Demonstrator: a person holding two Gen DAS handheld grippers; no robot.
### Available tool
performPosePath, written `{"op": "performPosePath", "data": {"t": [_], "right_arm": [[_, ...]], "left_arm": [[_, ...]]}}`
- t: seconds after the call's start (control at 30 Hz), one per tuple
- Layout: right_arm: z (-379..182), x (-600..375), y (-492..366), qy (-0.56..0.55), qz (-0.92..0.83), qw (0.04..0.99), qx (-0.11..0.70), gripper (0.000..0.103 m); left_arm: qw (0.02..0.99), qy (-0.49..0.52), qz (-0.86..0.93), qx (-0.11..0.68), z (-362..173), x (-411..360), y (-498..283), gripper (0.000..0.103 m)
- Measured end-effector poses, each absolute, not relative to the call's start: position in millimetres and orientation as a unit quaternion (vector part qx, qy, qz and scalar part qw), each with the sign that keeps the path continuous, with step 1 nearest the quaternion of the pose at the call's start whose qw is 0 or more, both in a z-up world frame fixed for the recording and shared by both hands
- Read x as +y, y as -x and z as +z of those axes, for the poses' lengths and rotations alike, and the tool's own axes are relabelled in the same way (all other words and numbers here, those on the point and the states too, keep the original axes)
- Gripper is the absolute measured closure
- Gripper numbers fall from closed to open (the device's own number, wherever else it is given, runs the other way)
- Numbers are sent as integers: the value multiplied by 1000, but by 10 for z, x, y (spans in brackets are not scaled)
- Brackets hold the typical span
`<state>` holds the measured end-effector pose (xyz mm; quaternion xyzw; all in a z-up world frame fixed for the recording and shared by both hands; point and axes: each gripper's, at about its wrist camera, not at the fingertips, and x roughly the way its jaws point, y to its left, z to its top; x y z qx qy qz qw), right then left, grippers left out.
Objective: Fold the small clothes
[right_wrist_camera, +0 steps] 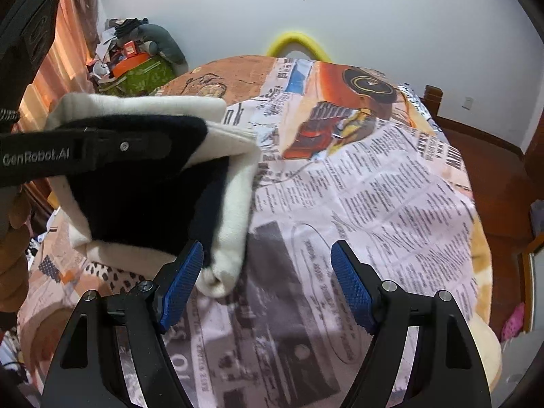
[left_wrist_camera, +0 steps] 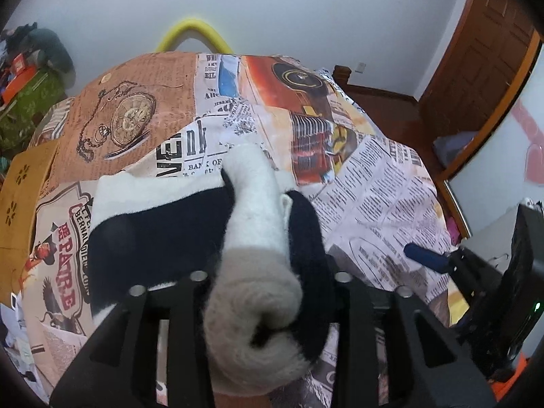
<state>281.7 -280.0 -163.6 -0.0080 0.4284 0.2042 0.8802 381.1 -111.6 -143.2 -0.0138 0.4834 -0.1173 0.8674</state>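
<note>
A small fleece garment in cream and navy (left_wrist_camera: 153,231) hangs bunched in my left gripper (left_wrist_camera: 268,282), which is shut on a thick cream fold of it (left_wrist_camera: 251,306) and holds it above the bed. In the right wrist view the same garment (right_wrist_camera: 142,187) hangs at the left, with the left gripper's black finger (right_wrist_camera: 85,153) laid across it. My right gripper (right_wrist_camera: 265,282) is open and empty, its left blue pad (right_wrist_camera: 180,285) just beside the garment's lower cream edge. The right gripper's blue tip (left_wrist_camera: 425,258) shows in the left wrist view.
The bed carries a newspaper-and-train print cover (right_wrist_camera: 374,187). A yellow foam arch (left_wrist_camera: 193,34) stands behind the bed. A brown cardboard box (left_wrist_camera: 20,197) sits at the left. Cluttered boxes (right_wrist_camera: 136,64) stand by the curtain. A wooden bed frame (left_wrist_camera: 380,98) and door (left_wrist_camera: 482,51) are at the right.
</note>
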Motion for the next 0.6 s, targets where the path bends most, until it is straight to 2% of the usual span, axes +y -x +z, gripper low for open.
{"op": "performPosePath", "data": {"t": [0.07, 0.13, 0.3, 0.47, 0.6], "right_arm": [[-1591, -2857, -2793, 6, 200, 883, 425, 28], [-1548, -2904, -2787, 2, 198, 886, 420, 28], [-1391, -2956, -2790, -16, 197, 894, 403, 28], [-1177, -2852, -2820, -35, 216, 898, 381, 28], [-1022, -2604, -2886, -32, 240, 899, 364, 28]], "left_arm": [[866, 25, -137, 480, -1374, -1117, -3758, 48], [863, 43, -170, 473, -1281, -1109, -3695, 41], [888, 20, -161, 431, -961, -981, -3558, 36], [918, 2, -90, 387, -742, -473, -3504, 24], [925, -7, -39, 378, -749, -8, -3511, 21]]}}
